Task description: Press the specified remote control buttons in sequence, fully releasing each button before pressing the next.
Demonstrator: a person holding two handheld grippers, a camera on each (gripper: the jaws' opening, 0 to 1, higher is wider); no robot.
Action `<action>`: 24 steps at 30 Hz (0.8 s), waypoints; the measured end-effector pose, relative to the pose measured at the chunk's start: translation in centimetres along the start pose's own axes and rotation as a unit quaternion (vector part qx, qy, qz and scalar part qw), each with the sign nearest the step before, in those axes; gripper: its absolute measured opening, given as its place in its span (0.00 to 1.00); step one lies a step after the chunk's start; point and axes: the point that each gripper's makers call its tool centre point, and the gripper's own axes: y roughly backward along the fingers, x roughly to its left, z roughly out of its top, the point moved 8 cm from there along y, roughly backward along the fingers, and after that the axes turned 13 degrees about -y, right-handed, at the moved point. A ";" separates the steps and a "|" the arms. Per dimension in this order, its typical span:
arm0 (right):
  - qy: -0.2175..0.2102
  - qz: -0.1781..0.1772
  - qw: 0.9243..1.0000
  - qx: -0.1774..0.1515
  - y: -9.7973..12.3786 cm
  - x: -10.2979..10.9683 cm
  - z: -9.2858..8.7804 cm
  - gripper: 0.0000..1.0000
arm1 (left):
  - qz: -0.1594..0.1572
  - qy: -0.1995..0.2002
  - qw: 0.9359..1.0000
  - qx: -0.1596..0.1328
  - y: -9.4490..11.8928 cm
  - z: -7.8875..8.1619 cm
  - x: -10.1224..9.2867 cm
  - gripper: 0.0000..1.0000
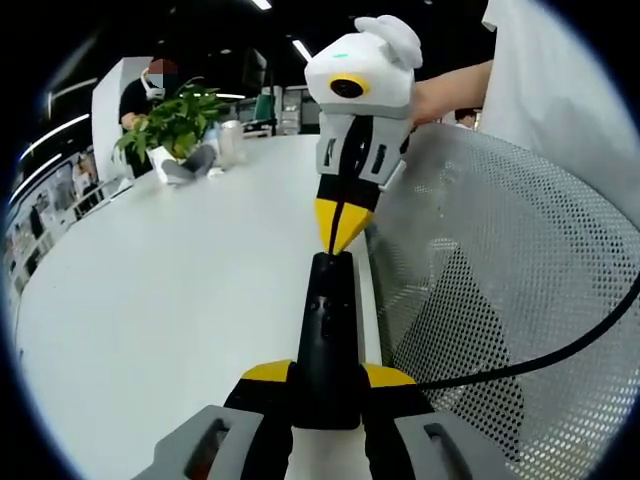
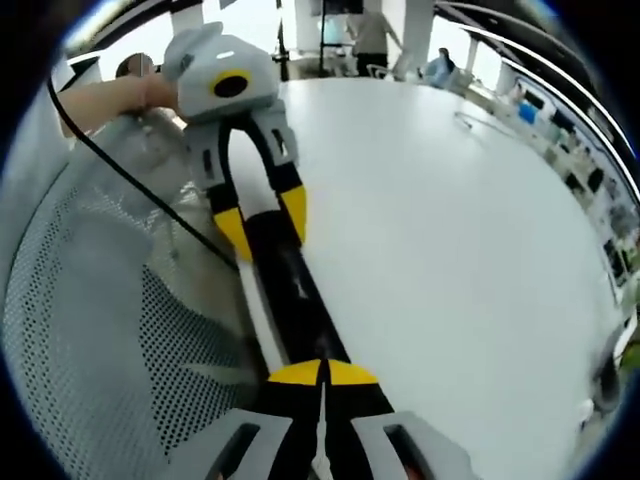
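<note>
My left tool [image 1: 328,385] gripped the near end of the remote [image 1: 330,330], which lay along the white counter [image 1: 180,320] edge beside a mesh chair [image 1: 500,300]. My right tool [image 2: 322,378], jaws clenched together on nothing, had its tips on the remote's far end. To press cleanly, I judged I should push straight down, hold the remote steady, then lift fully clear.
</note>
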 end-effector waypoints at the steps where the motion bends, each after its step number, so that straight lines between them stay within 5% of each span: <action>1: 0.022 -0.003 1.000 0.005 0.0 0.1 0.0 0.00 | 0.000 -0.001 1.000 0.000 0.0 0.0 0.0 0.25; 17: 0.057 0.011 0.993 0.103 -0.6 -0.2 1.6 0.00 | -0.002 -0.001 1.000 0.002 0.0 0.0 0.1 0.25; 20: 0.020 0.016 0.996 0.090 -0.5 -0.3 1.3 0.00 | -0.002 0.000 1.000 0.002 0.0 0.0 0.1 0.25; 24: -0.051 0.013 0.998 0.025 -0.2 -0.4 0.4 0.00 | -0.001 0.001 1.000 0.002 0.0 0.0 0.1 0.25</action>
